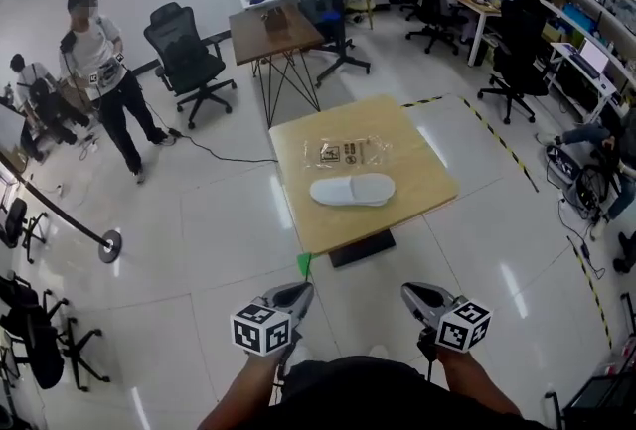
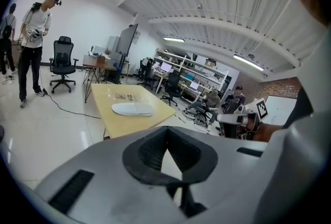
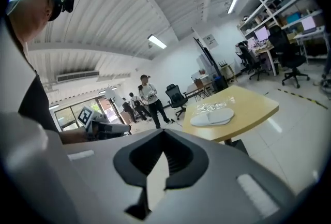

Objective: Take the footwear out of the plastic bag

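Note:
A white slipper (image 1: 352, 190) lies flat on the pale wooden table (image 1: 427, 182), outside the bag. Just behind it the clear plastic bag (image 1: 346, 153) lies flattened, with printed labels on it. Both grippers are held low near my body, well short of the table's near edge. My left gripper (image 1: 301, 290) and right gripper (image 1: 409, 291) are shut with nothing between the jaws. In the left gripper view the slipper (image 2: 132, 109) and bag (image 2: 126, 97) lie far ahead of the shut gripper (image 2: 166, 149). The right gripper view shows the slipper (image 3: 212, 117) and bag (image 3: 217, 106) beyond the shut gripper (image 3: 162, 153).
A person (image 1: 104, 80) stands at the far left near a black office chair (image 1: 187, 61). A darker brown table (image 1: 273, 33) stands behind the pale one. Desks with monitors and chairs (image 1: 517, 51) line the right side. Black-yellow tape (image 1: 497, 135) marks the floor.

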`<state>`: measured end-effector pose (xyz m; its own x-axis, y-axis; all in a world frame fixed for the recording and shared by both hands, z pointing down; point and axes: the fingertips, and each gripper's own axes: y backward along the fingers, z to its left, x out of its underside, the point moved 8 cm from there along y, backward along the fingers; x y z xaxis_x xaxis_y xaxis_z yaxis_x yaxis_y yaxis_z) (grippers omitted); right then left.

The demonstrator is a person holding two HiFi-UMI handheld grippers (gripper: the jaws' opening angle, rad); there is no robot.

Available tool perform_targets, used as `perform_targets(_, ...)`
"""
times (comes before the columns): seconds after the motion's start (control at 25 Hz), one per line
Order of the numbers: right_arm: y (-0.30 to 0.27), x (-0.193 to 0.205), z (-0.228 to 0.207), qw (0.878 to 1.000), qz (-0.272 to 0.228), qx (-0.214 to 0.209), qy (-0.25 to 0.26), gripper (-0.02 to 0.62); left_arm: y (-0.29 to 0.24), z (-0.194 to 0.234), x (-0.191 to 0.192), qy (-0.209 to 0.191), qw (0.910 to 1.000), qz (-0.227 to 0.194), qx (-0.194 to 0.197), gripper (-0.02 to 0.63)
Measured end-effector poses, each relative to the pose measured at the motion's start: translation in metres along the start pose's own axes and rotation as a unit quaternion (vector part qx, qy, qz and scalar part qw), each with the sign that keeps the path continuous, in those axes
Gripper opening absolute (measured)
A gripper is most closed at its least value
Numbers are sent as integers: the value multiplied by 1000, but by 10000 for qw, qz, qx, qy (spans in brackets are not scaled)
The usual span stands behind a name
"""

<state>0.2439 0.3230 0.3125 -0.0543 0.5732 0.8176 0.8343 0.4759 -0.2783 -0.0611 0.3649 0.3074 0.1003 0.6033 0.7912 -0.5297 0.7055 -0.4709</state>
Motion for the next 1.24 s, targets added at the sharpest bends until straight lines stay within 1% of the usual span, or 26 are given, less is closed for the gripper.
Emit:
perform_targets(0.16, -14, 6, 26, 9995, 195, 225, 96, 0, 17, 24, -10, -329, 9993, 133, 109, 6)
perform_targets(0.28, -28, 6, 41, 9984, 312, 404, 241, 0, 26, 42, -16, -438, 9985, 256, 227, 6)
perform_targets(0.4, -34, 9, 52, 9974, 397, 533, 265, 0, 34, 47, -13, -538, 9970, 376, 399, 6)
perform_targets(0.56, -36, 15, 57, 9968, 449, 618, 228, 0, 38, 51, -5, -445, 9975, 349, 431, 6)
perform_targets(0.84, -33, 20, 61, 9964, 467, 673, 218, 0, 42, 54, 2, -421, 9978, 307, 413, 6)
perform_targets(1.0, -32, 17, 62, 9965, 460, 630, 294, 0, 45, 48, 3, -497, 9976, 286, 397, 6)
perform_targets(1.24, -32, 17, 56, 9967, 475, 570, 341, 0, 43, 39, 12, -433, 9980, 288, 361, 6)
